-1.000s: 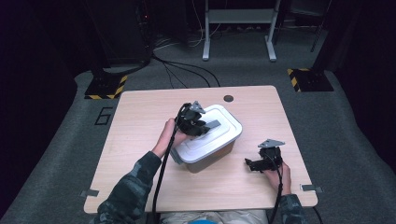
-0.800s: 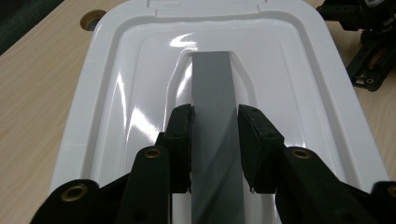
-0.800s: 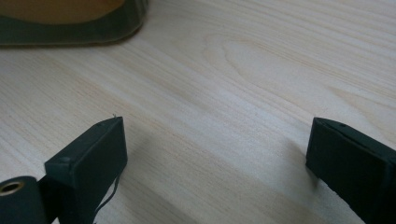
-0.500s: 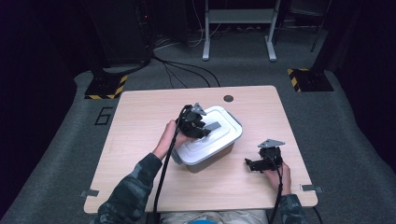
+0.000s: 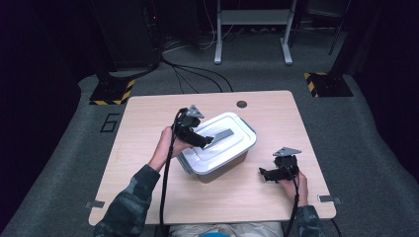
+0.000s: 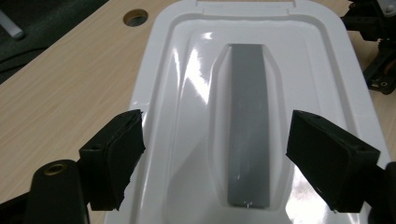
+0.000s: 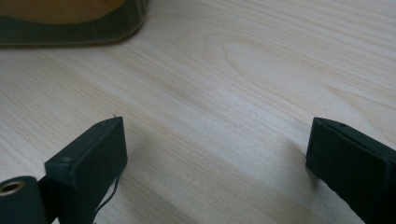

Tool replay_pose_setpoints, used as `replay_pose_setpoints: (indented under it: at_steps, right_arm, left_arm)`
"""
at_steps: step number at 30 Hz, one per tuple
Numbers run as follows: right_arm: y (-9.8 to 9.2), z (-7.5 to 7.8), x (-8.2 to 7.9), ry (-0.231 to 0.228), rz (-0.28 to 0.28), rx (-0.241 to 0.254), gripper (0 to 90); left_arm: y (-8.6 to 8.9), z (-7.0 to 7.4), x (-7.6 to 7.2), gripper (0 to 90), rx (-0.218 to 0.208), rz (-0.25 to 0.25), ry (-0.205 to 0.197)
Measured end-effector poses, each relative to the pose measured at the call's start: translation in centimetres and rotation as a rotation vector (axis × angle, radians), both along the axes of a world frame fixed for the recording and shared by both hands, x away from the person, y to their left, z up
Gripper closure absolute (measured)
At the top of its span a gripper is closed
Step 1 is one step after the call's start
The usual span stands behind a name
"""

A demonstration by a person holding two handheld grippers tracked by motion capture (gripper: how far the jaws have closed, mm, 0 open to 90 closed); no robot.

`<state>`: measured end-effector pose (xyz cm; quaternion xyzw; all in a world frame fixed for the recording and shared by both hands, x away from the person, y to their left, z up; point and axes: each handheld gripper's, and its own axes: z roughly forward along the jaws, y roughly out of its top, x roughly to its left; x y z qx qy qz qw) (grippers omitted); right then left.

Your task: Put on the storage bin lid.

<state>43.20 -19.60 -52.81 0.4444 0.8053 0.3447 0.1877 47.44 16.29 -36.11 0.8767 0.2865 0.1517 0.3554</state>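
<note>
You have one light wooden counter [image 5: 148, 148] in front of you, with one round cable hole [image 5: 241, 104] near its far edge. The floor around it is grey carpet, and two yellow-and-black striped base plates sit on it beyond the counter's far corners, one at the left [image 5: 111, 92] and one at the right [image 5: 326, 84].

One white plastic box [image 5: 217, 150] stands near the middle of the counter, turned at an angle to its edges. Its lid is on, and one grey handle [image 5: 223, 134] lies flat in a recess along the top of the lid.

You hold two tools, one in each hand. Your left tool [image 5: 205, 141] hovers over the lid at the box's left end. In the left gripper view this tool [image 6: 215, 156] has its jaws spread wide, one on either side of the grey handle [image 6: 247, 121] and gripping nothing; whether the jaws touch the lid cannot be told. Your right tool [image 5: 264, 174] is low over bare counter to the right of the box, apart from it. In the right gripper view that tool [image 7: 215, 161] also has its jaws wide apart with only wood grain between them, and the bottom edge of the box [image 7: 70, 23] shows at the top left.
</note>
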Motion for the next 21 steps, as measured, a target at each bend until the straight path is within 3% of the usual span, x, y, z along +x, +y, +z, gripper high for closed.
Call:
replay_pose_setpoints:
  at_steps: [5, 10, 12, 15, 17, 20, 21]
  right_arm:
    - [0.0, 0.0, 0.0, 0.000, 0.000, 0.000, 4.5]
    - [0.0, 0.0, 0.0, 0.000, 0.000, 0.000, 4.5]
    - [0.0, 0.0, 0.0, 0.000, 0.000, 0.000, 4.5]
    - [0.0, 0.0, 0.0, 0.003, -0.004, 0.002, 4.5]
    - [0.0, 0.0, 0.0, 0.003, -0.003, 0.002, 4.5]
    - [0.0, 0.0, 0.0, 0.003, -0.004, 0.002, 4.5]
    - [0.0, 0.0, 0.0, 0.003, -0.004, 0.002, 4.5]
  left_arm:
    - [2.0, 0.0, -0.3, 15.6, -0.002, 0.045, -0.004]
    - [5.6, -0.2, -0.5, 14.4, -0.022, 0.130, -0.008]
    - [6.2, -0.3, -0.6, 14.1, -0.026, 0.147, -0.009]
    - [8.4, -1.0, -0.8, 12.8, -0.008, 0.201, 0.001]
    - [8.9, -1.4, -0.9, 10.9, -0.007, 0.220, -0.001]
    - [11.0, -2.8, -1.2, 8.3, -0.032, 0.295, 0.003]
    - [11.0, -2.8, -1.2, 6.9, -0.032, 0.295, 0.003]
